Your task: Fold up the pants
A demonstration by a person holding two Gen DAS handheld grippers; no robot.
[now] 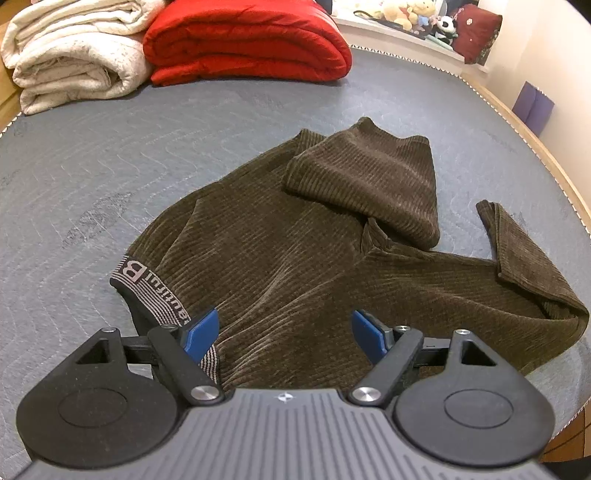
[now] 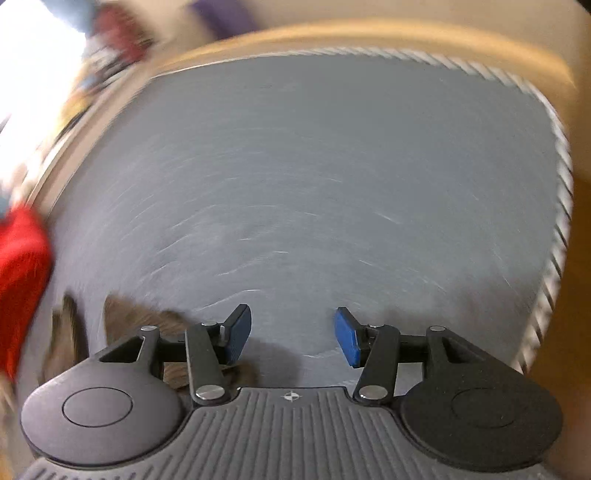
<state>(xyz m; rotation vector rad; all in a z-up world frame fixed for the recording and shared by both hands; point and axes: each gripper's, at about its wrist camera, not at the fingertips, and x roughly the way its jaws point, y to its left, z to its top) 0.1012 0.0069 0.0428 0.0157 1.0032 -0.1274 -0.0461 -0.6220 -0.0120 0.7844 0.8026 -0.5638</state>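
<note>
Brown corduroy pants (image 1: 295,243) lie crumpled on the grey quilted mattress (image 1: 110,166), with a striped lettered waistband (image 1: 147,291) at the near left and both legs folded back on themselves. My left gripper (image 1: 284,332) is open, just above the waist end, its left fingertip beside the waistband. My right gripper (image 2: 293,334) is open and empty over bare mattress (image 2: 332,184). The right wrist view is motion-blurred; a bit of the pants (image 2: 147,317) shows behind its left finger.
A folded cream blanket (image 1: 74,51) and a folded red blanket (image 1: 247,40) lie at the mattress's far left. Stuffed toys (image 1: 417,14) sit on a shelf beyond. The wooden bed frame (image 1: 535,133) runs along the right edge. The red blanket (image 2: 18,280) shows at left in the right wrist view.
</note>
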